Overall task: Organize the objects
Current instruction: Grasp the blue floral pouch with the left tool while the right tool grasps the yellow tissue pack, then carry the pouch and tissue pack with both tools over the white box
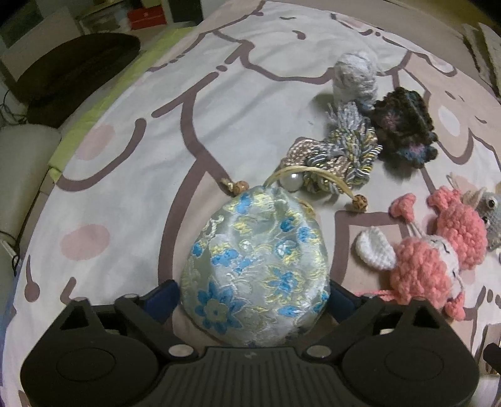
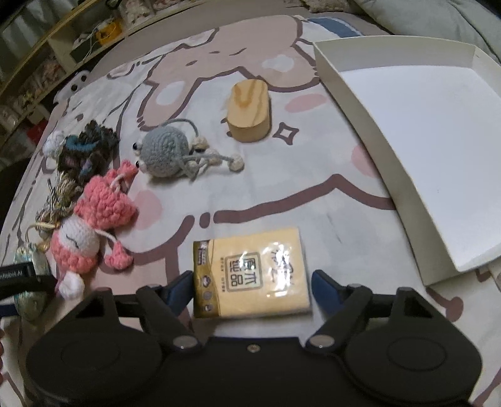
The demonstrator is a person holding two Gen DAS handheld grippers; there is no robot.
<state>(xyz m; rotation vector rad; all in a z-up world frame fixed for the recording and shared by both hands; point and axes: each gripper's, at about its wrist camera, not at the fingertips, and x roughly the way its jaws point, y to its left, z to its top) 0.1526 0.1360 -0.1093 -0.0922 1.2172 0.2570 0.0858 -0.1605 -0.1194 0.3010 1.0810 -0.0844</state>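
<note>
Left tongs (image 1: 253,300) pinching brocade pouch (image 1: 253,263), lower centre; right tongs (image 2: 252,291) spread, straddling tissue pack (image 2: 250,272); white box (image 2: 416,131) upper right.

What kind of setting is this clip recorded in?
Most likely a bedroom at home: the work surface is a bed with a cartoon-print sheet, a pillow or duvet lies at its far edge, and cluttered shelves stand alongside. Crochet toys and a white box sit on it.

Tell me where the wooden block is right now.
In the right wrist view the wooden block sits on the bedsheet at upper centre, between the grey crochet mouse to its left and the white box to its right, touching neither.
</note>
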